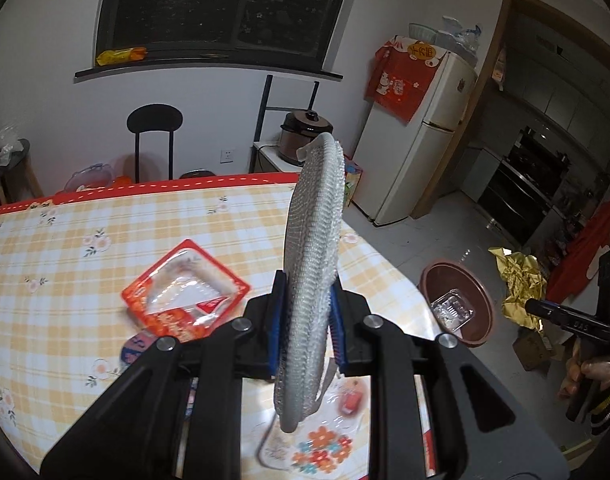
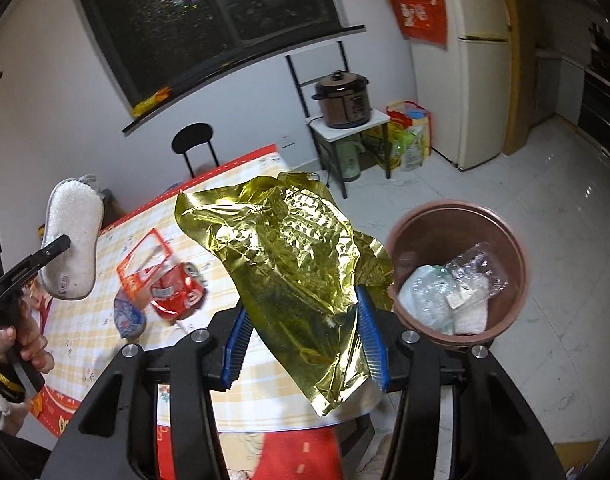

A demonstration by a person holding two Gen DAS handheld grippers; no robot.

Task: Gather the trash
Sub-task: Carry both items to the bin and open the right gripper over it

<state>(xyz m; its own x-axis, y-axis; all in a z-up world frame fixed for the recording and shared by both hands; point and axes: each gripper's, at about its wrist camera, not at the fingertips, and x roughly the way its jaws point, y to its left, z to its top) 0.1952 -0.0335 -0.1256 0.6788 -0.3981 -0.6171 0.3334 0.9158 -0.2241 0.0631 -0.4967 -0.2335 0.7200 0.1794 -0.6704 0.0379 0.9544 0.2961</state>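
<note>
My left gripper [image 1: 308,304] is shut on a flat sponge pad [image 1: 315,240] with a silver mesh face, which stands on edge above the table. From the right wrist view the same pad [image 2: 71,240] shows its white face in the left gripper [image 2: 51,252]. My right gripper [image 2: 305,336] is shut on a crumpled gold foil wrapper [image 2: 297,264], hanging over the table's corner beside a brown bin [image 2: 517,248]. The bin [image 1: 485,300] stands on the floor and holds clear plastic trash [image 2: 445,292]. On the table lie a red-rimmed clear package [image 1: 185,288] and a red can [image 2: 177,292].
The table [image 1: 65,248] has a yellow checked cloth with a red border. A black chair [image 1: 155,120] stands behind it. A cooker [image 2: 345,98] sits on a small stand, with a fridge [image 2: 481,80] farther right. A person's hand [image 2: 25,344] grips the left tool's handle.
</note>
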